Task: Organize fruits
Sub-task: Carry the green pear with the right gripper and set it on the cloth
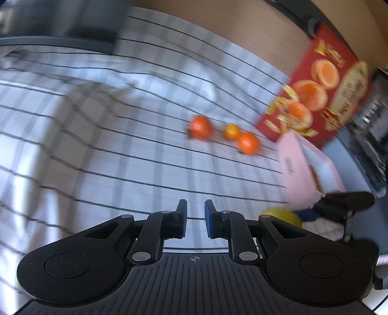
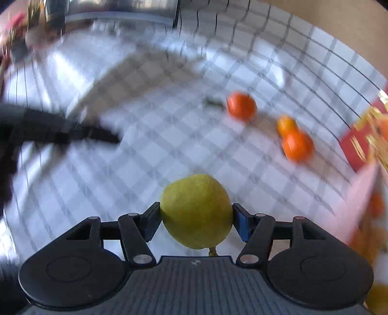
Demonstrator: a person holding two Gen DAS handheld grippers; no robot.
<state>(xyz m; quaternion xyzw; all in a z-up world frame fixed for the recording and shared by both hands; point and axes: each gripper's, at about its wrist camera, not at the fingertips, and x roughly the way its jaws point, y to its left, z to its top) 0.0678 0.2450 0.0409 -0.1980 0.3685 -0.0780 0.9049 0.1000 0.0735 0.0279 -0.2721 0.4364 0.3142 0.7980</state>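
My right gripper (image 2: 196,213) is shut on a yellow-green pear (image 2: 196,208), with a pad pressed against each side and the stem towards the camera. The left wrist view shows the same pear (image 1: 282,215) at lower right. My left gripper (image 1: 196,218) is shut, a narrow gap between its pads and nothing in it, over the checked cloth (image 1: 121,145). Three orange fruits lie on the cloth beyond: a persimmon-like one (image 1: 200,127), a small one (image 1: 231,131) and another (image 1: 247,143). The right wrist view shows them too, blurred (image 2: 241,105) (image 2: 286,124) (image 2: 297,145).
A red gift box (image 1: 317,92) printed with oranges stands at the right. An open pink box (image 1: 300,167) in front of it holds orange fruit (image 2: 375,204). A dark appliance (image 1: 60,21) sits at the back left, and the left arm (image 2: 60,130) shows as a dark blur.
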